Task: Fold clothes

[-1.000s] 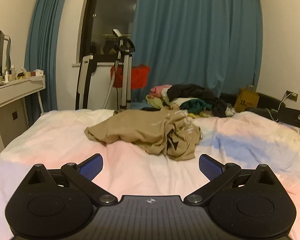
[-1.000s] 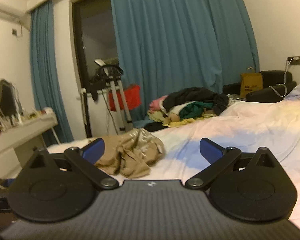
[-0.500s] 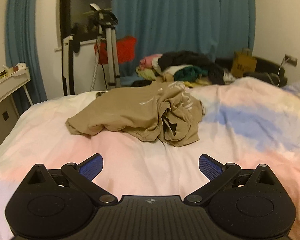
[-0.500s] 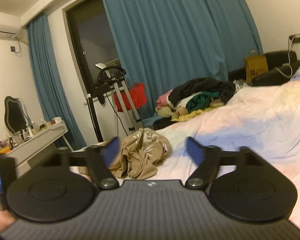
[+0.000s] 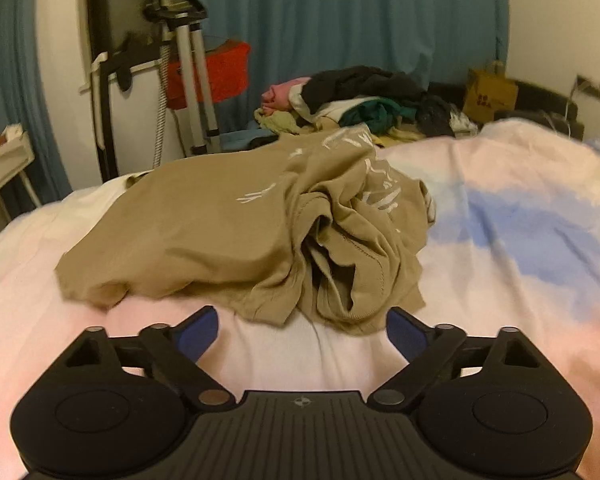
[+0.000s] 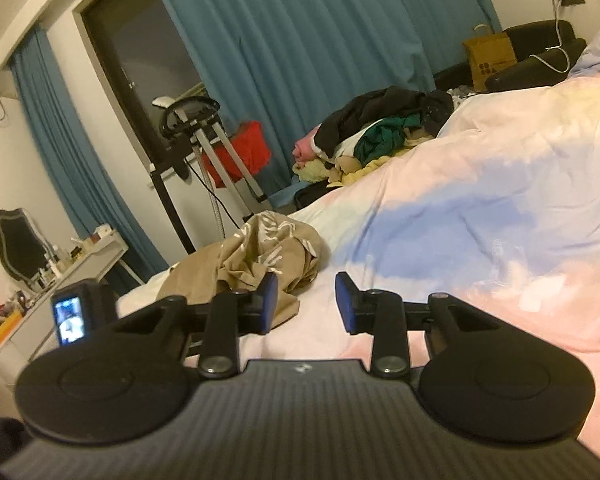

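Observation:
A crumpled tan T-shirt with white print (image 5: 236,232) lies on the bed; it also shows in the right wrist view (image 6: 256,256). My left gripper (image 5: 302,334) is open and empty, just short of the shirt's near hem, low over the sheet. My right gripper (image 6: 307,306) is partly closed with a narrow gap, empty, to the right of the shirt and above the bed. The left gripper's camera body (image 6: 76,316) shows at the left edge of the right wrist view.
The bed has a pink, white and blue duvet (image 5: 520,240). A pile of mixed clothes (image 5: 364,100) lies beyond the far edge. A metal stand (image 5: 180,80), a white dresser (image 6: 80,264), a paper bag (image 6: 490,56) and blue curtains stand around.
My left gripper moved forward, close to the shirt's near hem. My right gripper's fingers narrowed from wide open to a small gap and it tilted to the left.

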Tool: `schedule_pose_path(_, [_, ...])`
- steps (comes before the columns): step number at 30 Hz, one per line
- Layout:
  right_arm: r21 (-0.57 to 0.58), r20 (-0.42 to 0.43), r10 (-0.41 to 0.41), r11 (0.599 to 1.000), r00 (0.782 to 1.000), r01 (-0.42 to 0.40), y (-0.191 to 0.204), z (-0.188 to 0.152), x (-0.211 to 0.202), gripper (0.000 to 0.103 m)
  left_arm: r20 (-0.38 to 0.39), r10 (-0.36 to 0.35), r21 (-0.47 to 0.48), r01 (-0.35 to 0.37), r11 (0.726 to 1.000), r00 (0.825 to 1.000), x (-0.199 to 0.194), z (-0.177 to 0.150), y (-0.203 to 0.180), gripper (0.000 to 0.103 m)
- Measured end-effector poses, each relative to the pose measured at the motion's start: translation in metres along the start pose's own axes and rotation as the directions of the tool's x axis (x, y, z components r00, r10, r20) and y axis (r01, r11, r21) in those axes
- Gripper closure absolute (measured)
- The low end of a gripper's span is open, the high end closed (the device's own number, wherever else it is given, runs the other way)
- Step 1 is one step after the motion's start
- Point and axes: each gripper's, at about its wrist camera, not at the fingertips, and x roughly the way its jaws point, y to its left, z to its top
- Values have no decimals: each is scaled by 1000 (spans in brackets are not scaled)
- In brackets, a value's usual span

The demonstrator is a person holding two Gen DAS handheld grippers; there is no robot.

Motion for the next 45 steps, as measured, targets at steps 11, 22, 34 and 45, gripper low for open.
schedule_pose_path(11, [92,-117,-1,996,993,12,-17,-8,50,67,5,40,-16,-40,999,999,12,-12,13,53])
schedule_pose_path(22, [-18,-106,-4,1000,994,2,4,-14,37,67,56,100,-55,-97,994,993,30,7,17,64])
schedule_pose_path(34, [-10,-42,-5,1000,999,4,2,-12,30,66,367,123,13,-137,990,922,-95,15,9,103])
schedule_pose_path(45, [-108,-92,-18,994,996,8,31,-22,12,67,272,87,-64,-72,995,958,-151,-45,18,92])
